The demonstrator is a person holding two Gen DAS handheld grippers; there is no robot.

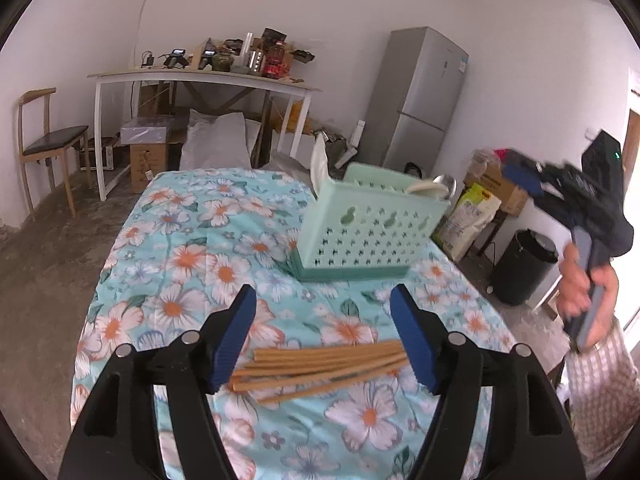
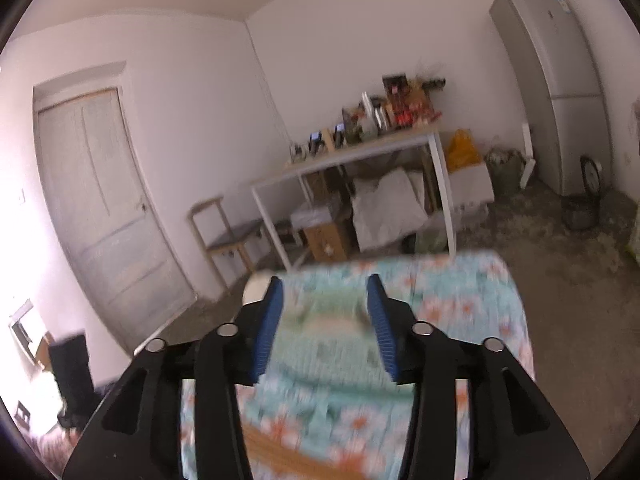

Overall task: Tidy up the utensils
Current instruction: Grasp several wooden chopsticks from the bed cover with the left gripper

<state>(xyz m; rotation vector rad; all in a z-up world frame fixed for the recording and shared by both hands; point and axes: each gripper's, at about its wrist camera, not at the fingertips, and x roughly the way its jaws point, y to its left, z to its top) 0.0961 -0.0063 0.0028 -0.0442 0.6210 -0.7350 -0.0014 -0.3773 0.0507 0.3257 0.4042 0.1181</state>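
A bundle of several wooden chopsticks (image 1: 320,364) lies on the floral tablecloth (image 1: 192,264), just below and between the blue pads of my left gripper (image 1: 324,293), which stands open with nothing in its jaws. Beyond it stands a mint perforated basket (image 1: 368,236) holding a metal spoon (image 1: 446,183) and a pale utensil. At the right a hand (image 1: 588,296) holds my right gripper (image 1: 518,172), blurred, above the basket's right end. In the right wrist view my right gripper (image 2: 325,280) is open and empty over the blurred basket (image 2: 336,320); the chopsticks (image 2: 280,452) show as a tan smear below.
A white desk (image 1: 200,78) crowded with items stands at the back, with boxes and a sack under it. A wooden chair (image 1: 48,144) is at the left, a grey fridge (image 1: 420,104) at the right, with a black bin (image 1: 524,268) and bags near the table's right edge. A door (image 2: 100,200) shows.
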